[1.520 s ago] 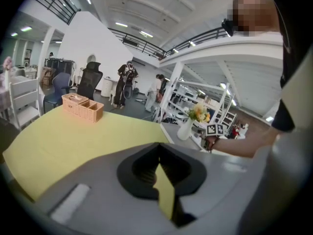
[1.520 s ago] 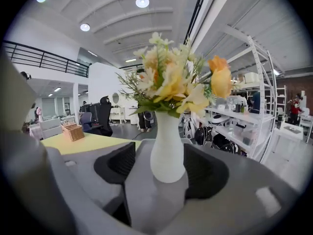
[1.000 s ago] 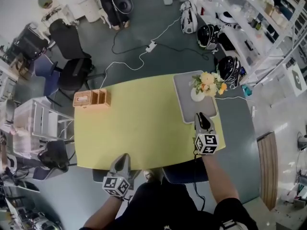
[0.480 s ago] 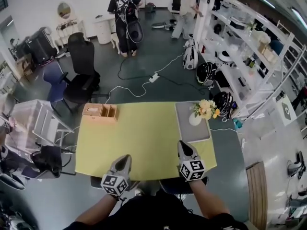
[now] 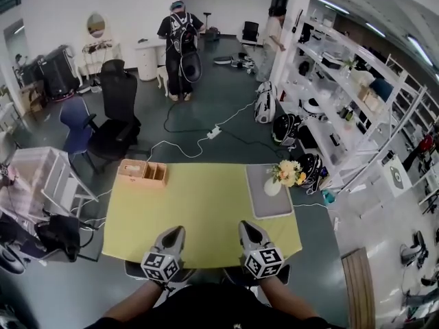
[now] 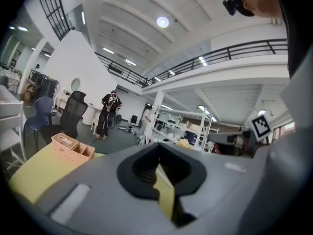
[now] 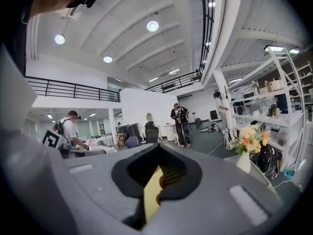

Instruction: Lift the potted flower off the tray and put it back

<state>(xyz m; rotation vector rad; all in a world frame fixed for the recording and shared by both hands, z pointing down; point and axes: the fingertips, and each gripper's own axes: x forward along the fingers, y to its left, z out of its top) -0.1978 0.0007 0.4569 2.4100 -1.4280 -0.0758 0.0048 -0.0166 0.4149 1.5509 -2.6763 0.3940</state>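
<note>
The potted flower (image 5: 287,173), yellow and orange blooms in a white vase, stands upright at the far end of the grey tray (image 5: 269,204) on the right of the yellow table (image 5: 199,211). My right gripper (image 5: 248,227) is shut and empty at the table's near edge, well short of the tray. My left gripper (image 5: 174,233) is beside it, also shut with nothing in it. In the right gripper view the flower (image 7: 248,140) shows ahead to the right of the closed jaws (image 7: 157,166). In the left gripper view the flower (image 6: 183,142) is far off beyond the closed jaws (image 6: 157,163).
A tan wooden organiser (image 5: 143,173) sits at the table's far left corner. Office chairs (image 5: 113,118) stand to the left beyond the table, white shelving (image 5: 357,108) stands to the right, and cables lie on the floor. Two people (image 5: 180,46) stand far behind.
My right gripper has pulled back from the tray's near end toward the table's near edge, beside the left one. The head view has tilted up. The flower stays on the tray.
</note>
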